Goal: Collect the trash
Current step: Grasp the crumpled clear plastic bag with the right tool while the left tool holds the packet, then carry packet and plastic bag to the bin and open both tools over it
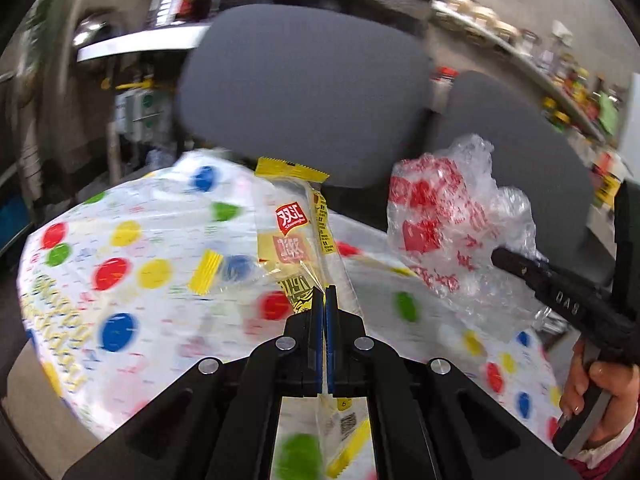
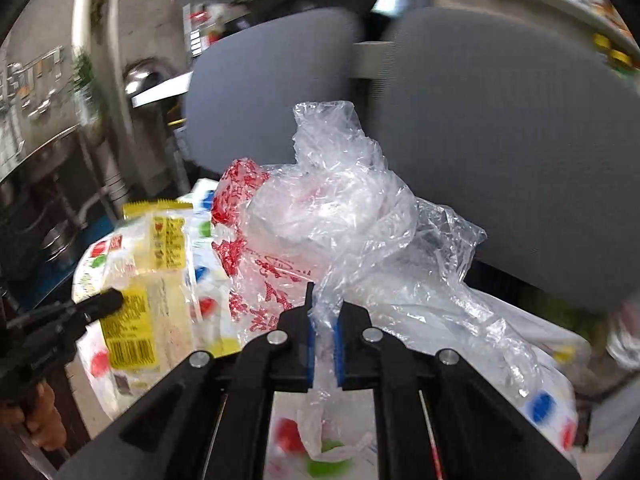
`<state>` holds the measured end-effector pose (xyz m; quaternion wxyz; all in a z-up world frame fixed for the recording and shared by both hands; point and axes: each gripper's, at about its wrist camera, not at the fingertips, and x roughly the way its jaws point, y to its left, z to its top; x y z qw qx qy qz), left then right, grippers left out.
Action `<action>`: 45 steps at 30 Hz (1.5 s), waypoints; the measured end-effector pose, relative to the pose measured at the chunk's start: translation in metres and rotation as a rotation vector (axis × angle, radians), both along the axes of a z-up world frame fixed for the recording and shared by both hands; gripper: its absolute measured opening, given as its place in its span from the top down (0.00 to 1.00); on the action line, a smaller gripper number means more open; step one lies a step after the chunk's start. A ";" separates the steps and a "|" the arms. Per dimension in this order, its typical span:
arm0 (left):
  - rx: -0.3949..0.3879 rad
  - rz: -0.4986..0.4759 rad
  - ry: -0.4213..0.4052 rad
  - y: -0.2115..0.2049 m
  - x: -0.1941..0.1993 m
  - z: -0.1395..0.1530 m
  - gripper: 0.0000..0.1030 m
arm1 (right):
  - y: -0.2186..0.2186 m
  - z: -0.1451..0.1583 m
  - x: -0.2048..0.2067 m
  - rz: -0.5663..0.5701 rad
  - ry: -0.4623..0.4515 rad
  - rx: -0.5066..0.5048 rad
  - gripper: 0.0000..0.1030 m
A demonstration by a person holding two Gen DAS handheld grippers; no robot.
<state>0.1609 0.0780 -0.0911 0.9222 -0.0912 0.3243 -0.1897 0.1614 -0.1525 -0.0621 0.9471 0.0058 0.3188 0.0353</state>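
The left gripper [image 1: 325, 294] has its fingers [image 1: 318, 320] pressed together on a yellow snack wrapper [image 1: 294, 232], which stands up from the tips above the surface [image 1: 132, 264]; that surface carries a white cloth with red, blue, yellow and green dots. The right gripper [image 2: 324, 322] has its fingers [image 2: 339, 348] nearly together on a crumpled clear plastic bag with red print [image 2: 320, 216], and the film passes down between the blue pads and hangs below them. Both pieces of trash are lifted off the cloth, the wrapper on the left and the bag on the right, near each other but apart.

On the far side two grey chair backs [image 1: 304, 80] stand close to the surface edge; behind them are shelves with small blurred goods, which I cannot name.

The left wrist view shows the right gripper from the side at the right edge, with a hand [image 1: 592, 384] on its handle; it also shows the red logo side of the wrapper. The right wrist view shows the wrapper's barcode side and the left gripper's tip [image 2: 100, 306] at the left, with a hand [image 2: 40, 416] below it.
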 end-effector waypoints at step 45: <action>0.086 -0.796 0.068 -0.463 -0.154 -0.024 0.64 | -0.355 -0.084 -0.325 -0.780 0.097 0.167 0.51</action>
